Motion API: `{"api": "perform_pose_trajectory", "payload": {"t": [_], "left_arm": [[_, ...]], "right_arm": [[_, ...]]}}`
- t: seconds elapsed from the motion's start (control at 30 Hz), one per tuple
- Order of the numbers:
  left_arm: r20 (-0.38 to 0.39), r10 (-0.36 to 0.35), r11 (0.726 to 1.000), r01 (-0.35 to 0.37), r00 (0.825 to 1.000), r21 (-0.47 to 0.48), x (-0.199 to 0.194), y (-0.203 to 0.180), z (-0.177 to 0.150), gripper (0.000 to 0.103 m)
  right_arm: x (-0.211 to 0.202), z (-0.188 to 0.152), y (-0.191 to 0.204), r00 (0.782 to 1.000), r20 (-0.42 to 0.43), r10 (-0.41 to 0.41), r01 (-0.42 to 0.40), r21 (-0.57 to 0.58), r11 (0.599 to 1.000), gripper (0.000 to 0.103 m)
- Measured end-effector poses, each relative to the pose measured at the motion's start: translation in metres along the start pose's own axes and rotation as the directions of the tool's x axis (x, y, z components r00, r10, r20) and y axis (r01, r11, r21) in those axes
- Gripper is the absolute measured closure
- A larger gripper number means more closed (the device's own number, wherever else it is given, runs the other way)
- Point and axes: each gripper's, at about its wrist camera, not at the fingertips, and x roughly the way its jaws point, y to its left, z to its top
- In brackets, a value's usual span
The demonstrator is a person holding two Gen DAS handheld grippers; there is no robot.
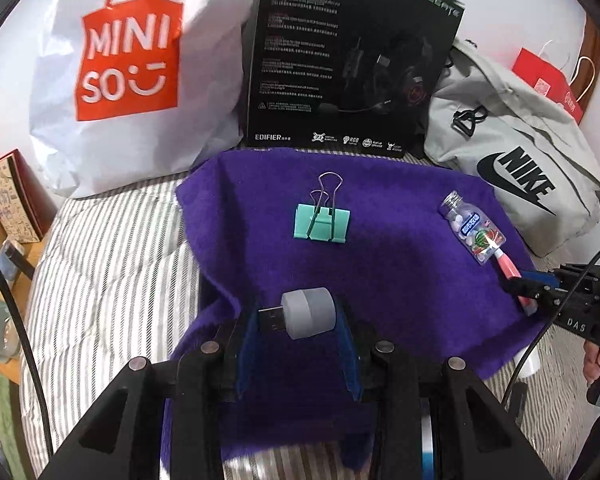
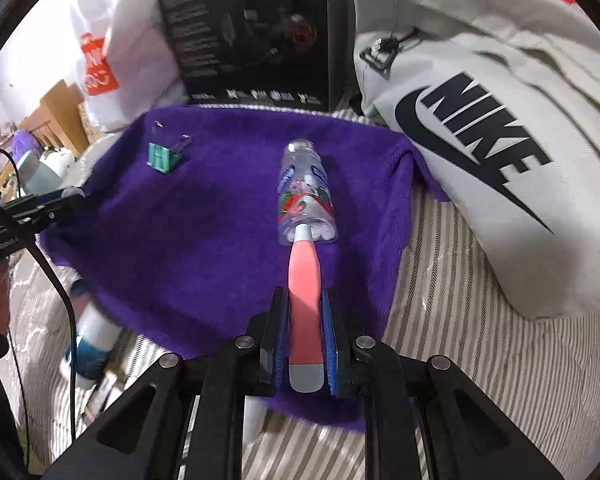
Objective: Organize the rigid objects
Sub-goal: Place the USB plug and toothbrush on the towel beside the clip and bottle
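The left gripper clamps a grey USB plug-in light; the right gripper pinches a pink-handled tool, both poised over the purple cloth, seemingly for setting down

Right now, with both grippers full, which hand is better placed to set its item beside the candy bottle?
Probably right. The right gripper holds the pink tool, whose tip already reaches the candy bottle. The left gripper, holding the grey USB plug, is nearer the green binder clip.

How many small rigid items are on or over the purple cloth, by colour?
Grey: 1, round grey plastic USB light
Mint green: 1, metal binder clip
Clear: 1, clear plastic candy bottle
Pink: 1, slim pink-and-grey plastic tool
Total: 4
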Motion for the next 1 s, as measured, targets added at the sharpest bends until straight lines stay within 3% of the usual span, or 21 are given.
{"api": "perform_pose_trajectory", "payload": {"t": [0.33,0.77,0.8,0.9,1.0], "left_arm": [[-0.024,-0.003,1.0,0.003,1.0,-0.002,0.03,0.003,0.013,0.069],[-0.027,0.075,0.995,-0.072,0.997,0.074,0.049,-0.006,0.021,0.068],[-0.029,0.076,0.994,-0.073,0.997,0.077,0.049,-0.006,0.02,0.067],[-0.044,0.081,0.993,-0.077,0.996,0.086,0.045,-0.011,0.015,0.049],[-0.04,0.092,0.992,-0.088,0.995,0.089,0.039,-0.015,0.007,0.048]], "right_arm": [[0.024,0.007,0.006,0.999,-0.042,-0.029,0.027,-0.029,0.999,0.086],[0.028,0.01,0.009,0.999,-0.037,-0.032,0.03,-0.064,0.997,0.086],[0.028,0.01,0.008,0.999,-0.037,-0.03,0.027,-0.062,0.998,0.086],[0.026,0.009,0.007,0.999,-0.032,-0.024,0.021,-0.065,0.998,0.085],[0.023,0.008,0.006,0.999,-0.034,-0.004,0.002,-0.066,0.998,0.076]]}}
